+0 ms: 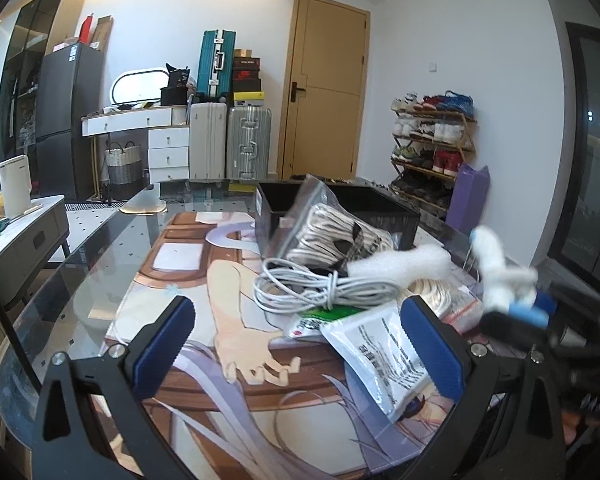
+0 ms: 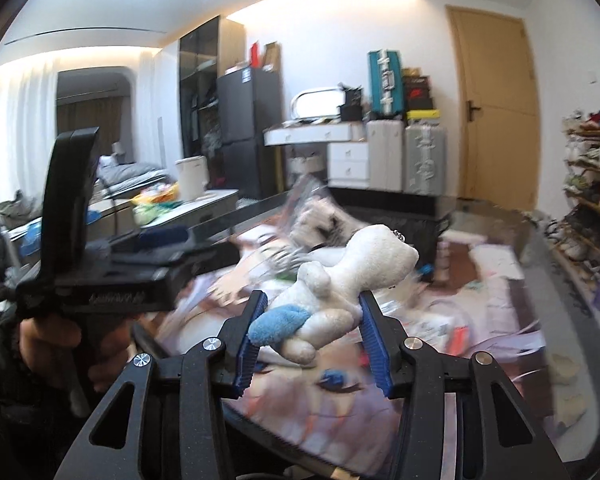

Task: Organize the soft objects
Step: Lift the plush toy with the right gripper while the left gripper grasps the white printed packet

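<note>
Plush toy (image 2: 340, 280) pinched in the right gripper (image 2: 312, 332), held above the table's (image 1: 100, 248) right edge.
Grip should be kept firm toward the black box (image 1: 340, 208); left gripper (image 1: 296, 336) fingers are held spread, empty.

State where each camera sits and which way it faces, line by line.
Left wrist: on the left claw, open, looking across the table at the cable, box and door; its blue pads show.
Right wrist: on the right claw, shut on the plush; the left claw and hand show.
Shared: plush, box, door, suitcases.
</note>
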The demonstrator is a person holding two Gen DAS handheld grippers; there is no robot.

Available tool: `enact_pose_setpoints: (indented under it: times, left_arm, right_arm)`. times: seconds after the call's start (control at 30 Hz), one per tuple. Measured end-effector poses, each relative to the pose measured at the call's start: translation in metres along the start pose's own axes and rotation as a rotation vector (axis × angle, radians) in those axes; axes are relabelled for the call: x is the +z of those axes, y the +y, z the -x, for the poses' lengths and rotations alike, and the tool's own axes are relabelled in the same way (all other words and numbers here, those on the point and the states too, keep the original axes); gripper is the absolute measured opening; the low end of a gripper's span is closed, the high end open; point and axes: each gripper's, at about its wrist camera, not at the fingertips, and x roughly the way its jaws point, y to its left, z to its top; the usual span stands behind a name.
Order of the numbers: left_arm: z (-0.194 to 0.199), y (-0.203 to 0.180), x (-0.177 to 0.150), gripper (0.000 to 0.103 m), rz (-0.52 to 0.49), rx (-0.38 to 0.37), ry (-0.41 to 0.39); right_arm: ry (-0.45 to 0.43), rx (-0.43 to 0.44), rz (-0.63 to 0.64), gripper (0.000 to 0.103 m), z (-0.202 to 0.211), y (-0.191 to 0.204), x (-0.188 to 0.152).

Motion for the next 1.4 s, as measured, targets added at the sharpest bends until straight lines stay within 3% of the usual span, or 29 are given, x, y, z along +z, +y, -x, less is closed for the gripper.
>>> enact_pose_setpoints:
  times: [0.33, 0.6, 0.9, 1.27, 1.3, 1.4]
  left_arm:
    - [-0.022, -0.029, -0.006, 0.103, -0.043, -0.022, 0.115]
    - [-0.038, -0.044, -0.013, 0.100, -0.064, -0.033, 0.197]
    - [-0.040, -0.045, -0.015, 0.080, -0.029, -0.097, 0.238]
    - [-0.050, -0.046, -0.010, 0.079, -0.001, -0.103, 0.284]
    - [-0.050, -0.046, -0.010, 0.077, -0.004, -0.103, 0.282]
    - [-0.047, -0.048, -0.010, 0.057, -0.013, -0.125, 0.283]
  right_arm:
    - [0.022, -0.135, -0.029, 0.047, -0.002, -0.022, 0.002]
    - [0.029, -0.142, -0.028, 0.047, -0.004, -0.024, 0.002]
    - [0.031, -0.142, -0.029, 0.047, -0.006, -0.022, 0.001]
    - [0.036, -0.138, -0.024, 0.047, -0.009, -0.020, 0.000]
    - [0.035, -0.138, -0.023, 0.047, -0.010, -0.020, 0.000]
    - [0.035, -0.136, -0.024, 0.047, -0.010, -0.020, -0.001]
